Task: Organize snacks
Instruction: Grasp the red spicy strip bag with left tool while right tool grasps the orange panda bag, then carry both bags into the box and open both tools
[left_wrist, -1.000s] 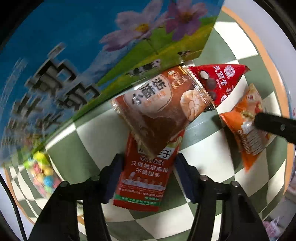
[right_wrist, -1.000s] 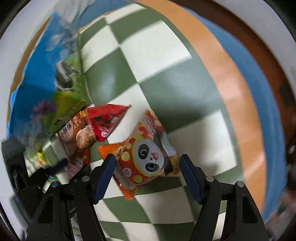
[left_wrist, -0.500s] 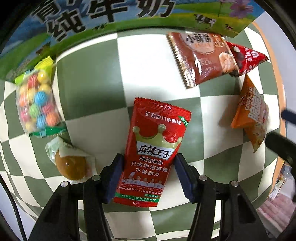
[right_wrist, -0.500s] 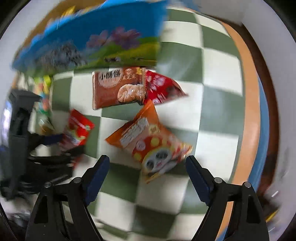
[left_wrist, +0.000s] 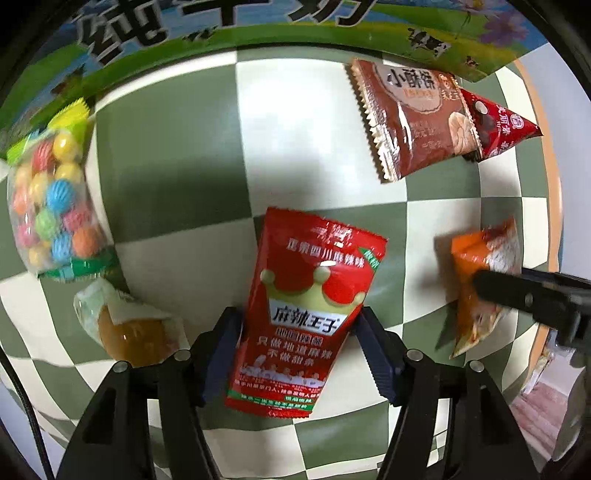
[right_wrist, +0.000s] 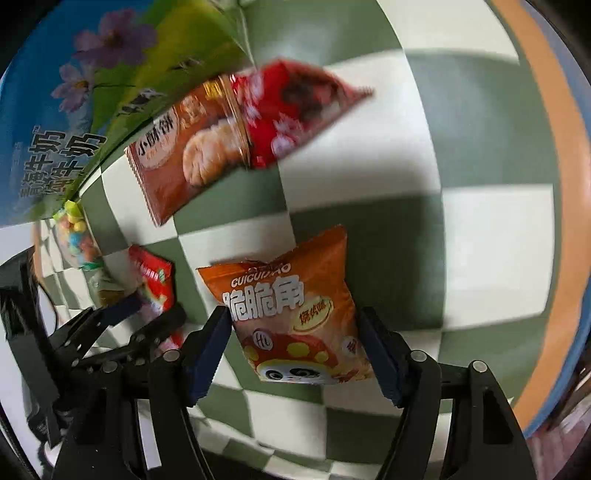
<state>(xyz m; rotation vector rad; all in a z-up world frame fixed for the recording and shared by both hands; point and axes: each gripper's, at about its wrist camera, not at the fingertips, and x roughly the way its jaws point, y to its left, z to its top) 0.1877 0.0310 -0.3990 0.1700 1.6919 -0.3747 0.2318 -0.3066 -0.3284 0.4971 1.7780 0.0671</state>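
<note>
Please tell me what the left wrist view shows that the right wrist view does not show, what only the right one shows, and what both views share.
Only the left wrist view: the crown print on the red spicy packet, which lies between the opening jaws of the left gripper.

Only the right wrist view: the panda print on the orange packet, which lies between the closing jaws of the right gripper.

Both: the checkered tablecloth, the brown biscuit packet, the red triangular packet, the bag of coloured balls, the wrapped yellow snack and the milk carton.
</note>
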